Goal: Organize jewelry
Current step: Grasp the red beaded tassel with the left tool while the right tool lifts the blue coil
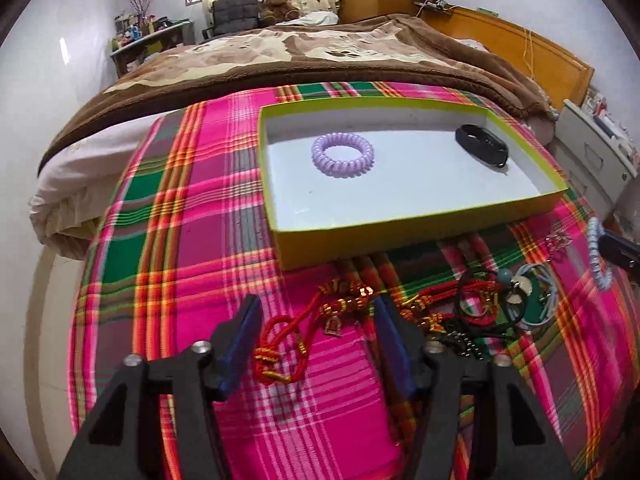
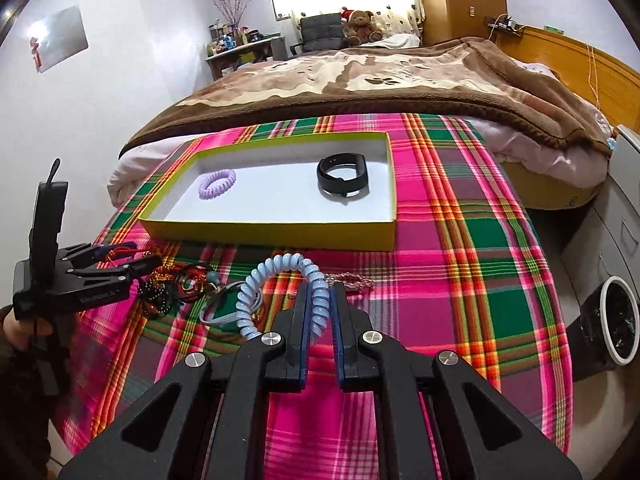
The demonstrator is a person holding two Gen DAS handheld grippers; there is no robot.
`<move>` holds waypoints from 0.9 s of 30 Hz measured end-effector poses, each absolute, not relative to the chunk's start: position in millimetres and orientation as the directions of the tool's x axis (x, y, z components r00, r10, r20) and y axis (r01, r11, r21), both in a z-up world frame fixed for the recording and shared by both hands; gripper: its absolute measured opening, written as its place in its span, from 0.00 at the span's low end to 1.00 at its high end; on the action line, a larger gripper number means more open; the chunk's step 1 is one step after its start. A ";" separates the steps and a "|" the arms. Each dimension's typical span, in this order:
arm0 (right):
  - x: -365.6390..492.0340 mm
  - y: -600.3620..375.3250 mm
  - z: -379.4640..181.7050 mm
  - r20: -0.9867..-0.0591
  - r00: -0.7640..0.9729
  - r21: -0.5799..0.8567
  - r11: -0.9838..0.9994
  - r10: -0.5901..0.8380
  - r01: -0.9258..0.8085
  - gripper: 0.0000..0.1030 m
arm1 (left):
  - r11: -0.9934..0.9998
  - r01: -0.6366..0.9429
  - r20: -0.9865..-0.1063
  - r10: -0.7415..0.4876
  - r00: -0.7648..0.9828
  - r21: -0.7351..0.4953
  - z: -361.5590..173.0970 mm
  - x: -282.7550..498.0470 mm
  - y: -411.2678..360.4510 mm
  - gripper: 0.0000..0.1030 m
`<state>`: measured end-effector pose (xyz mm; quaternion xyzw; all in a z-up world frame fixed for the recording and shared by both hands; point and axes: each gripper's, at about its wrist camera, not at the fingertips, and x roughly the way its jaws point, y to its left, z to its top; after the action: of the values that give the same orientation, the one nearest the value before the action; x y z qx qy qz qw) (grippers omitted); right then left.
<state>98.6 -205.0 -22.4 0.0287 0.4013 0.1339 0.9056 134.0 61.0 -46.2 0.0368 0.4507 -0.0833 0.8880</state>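
A yellow-green box with a white floor sits on the plaid cloth; a purple spiral hair tie and a black wristband lie in it. In front of the box is a tangle of red cords, beads and rings. My left gripper stands open over a red cord bracelet, which lies between its fingers without the pads touching it. My right gripper is shut on a light blue spiral hair tie, raised just above the cloth. The right wrist view also shows the box and the left gripper.
The plaid cloth covers the foot of a bed with a brown blanket. A white-rimmed bin and a drawer cabinet stand to the right. A person's hand holds the left gripper.
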 end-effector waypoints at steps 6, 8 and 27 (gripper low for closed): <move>102.3 -200.1 -27.5 -0.726 0.631 0.165 0.960 0.275 -0.228 0.09 | 0.975 0.223 -0.803 -0.139 0.579 -0.008 -43.9 132.2 54.3 0.27; 102.6 -199.4 -27.9 -0.726 0.631 0.162 0.960 0.273 -0.229 0.09 | 0.974 0.225 -0.802 -0.148 0.578 -0.018 -43.7 132.5 54.9 0.24; 95.4 -198.0 -12.6 -0.696 0.655 0.176 0.954 0.294 -0.241 0.09 | 0.983 0.178 -0.745 -0.154 0.649 -0.048 -6.3 106.9 68.6 0.20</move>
<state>95.4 -198.0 -12.6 0.0341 0.3882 0.1470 0.9091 106.9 68.6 -6.3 0.0145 0.4091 -0.0915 0.9078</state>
